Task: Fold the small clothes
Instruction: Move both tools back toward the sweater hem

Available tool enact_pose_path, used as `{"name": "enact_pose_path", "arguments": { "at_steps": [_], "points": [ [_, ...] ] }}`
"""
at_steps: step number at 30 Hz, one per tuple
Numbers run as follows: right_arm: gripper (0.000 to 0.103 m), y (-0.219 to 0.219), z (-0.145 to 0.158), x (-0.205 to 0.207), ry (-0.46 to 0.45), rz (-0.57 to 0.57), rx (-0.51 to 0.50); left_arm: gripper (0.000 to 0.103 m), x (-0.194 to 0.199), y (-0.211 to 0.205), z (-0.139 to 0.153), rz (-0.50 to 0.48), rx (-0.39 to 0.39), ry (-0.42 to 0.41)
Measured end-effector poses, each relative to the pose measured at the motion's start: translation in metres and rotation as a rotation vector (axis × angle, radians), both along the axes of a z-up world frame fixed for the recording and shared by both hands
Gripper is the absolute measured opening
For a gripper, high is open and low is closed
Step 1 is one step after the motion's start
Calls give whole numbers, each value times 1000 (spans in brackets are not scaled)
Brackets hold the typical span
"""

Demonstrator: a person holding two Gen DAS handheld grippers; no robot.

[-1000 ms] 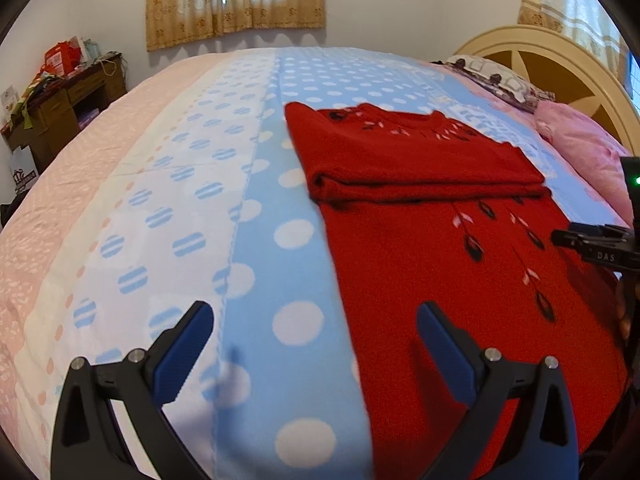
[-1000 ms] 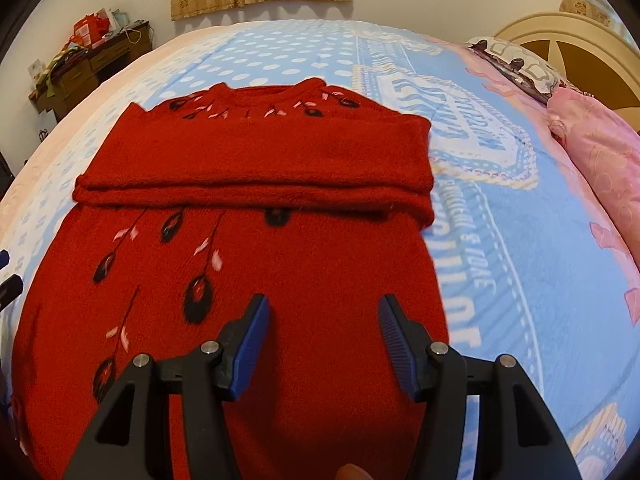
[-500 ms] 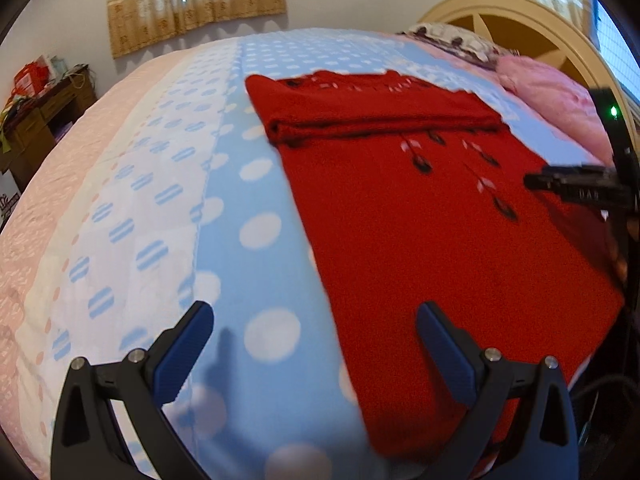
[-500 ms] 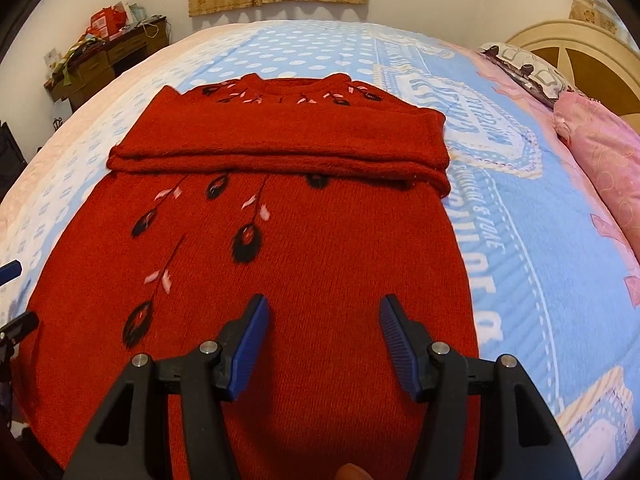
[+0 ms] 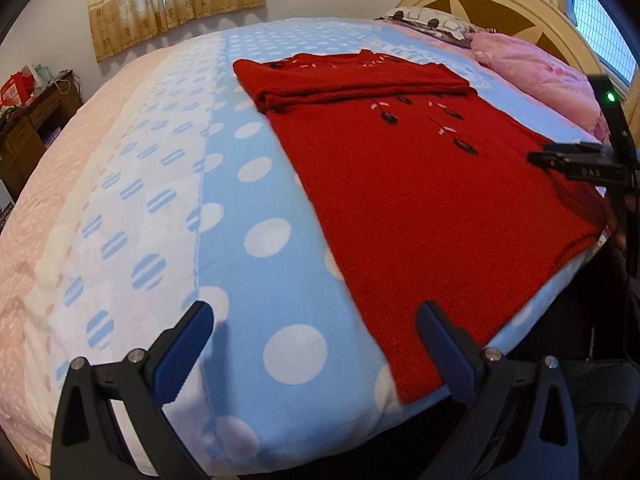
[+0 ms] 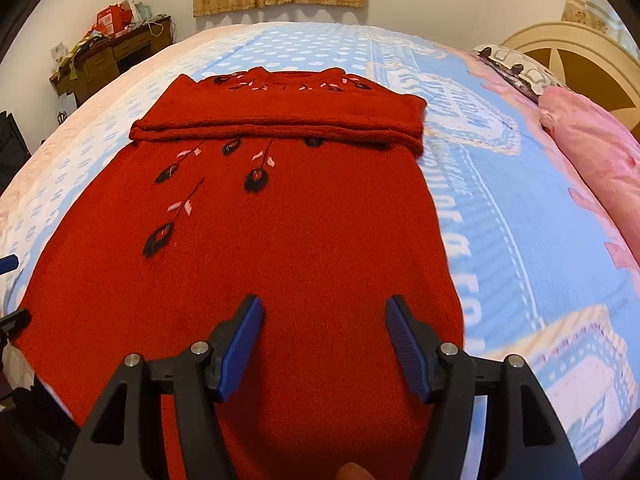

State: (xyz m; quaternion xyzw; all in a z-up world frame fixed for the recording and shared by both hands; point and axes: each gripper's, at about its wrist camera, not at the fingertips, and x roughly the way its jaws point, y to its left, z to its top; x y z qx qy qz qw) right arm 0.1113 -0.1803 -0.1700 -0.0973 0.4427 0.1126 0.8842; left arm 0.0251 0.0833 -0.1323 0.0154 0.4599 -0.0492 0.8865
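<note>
A red knitted sweater (image 5: 420,184) with black and pink flower embroidery lies flat on the bed, its sleeves folded across the chest into a band near the collar (image 6: 280,116). It also fills the right wrist view (image 6: 280,248). My left gripper (image 5: 314,344) is open and empty, above the blanket at the sweater's near left hem corner. My right gripper (image 6: 324,344) is open and empty, hovering over the sweater's hem. The right gripper's tip also shows at the right edge of the left wrist view (image 5: 576,160).
The bed has a blue polka-dot blanket (image 5: 256,240) with a pink strip on the left. Pink pillows (image 6: 592,148) and a cream headboard (image 5: 492,4) lie to the right. A cluttered wooden desk (image 6: 104,56) stands by the far wall under curtains.
Both grippers have drawn back toward the near bed edge, so the sweater's hem and the bed edge now show. The left gripper also swung to look more rightward. The sweater has not moved.
</note>
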Motion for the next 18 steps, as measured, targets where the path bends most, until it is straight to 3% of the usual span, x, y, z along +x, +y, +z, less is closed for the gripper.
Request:
{"name": "enact_pose_path", "arguments": {
  "at_steps": [8,15,18],
  "points": [
    [66,-21,4,-41,-15,-23,18,103,4,6,-6,35,-85,22],
    [66,-41,7,-74,-28,-36,19,102,1,3,-6,23,-98,22],
    [66,-50,9,-86,-36,-43,33,93,-4,-1,-3,3,-106,15]
  ]
}}
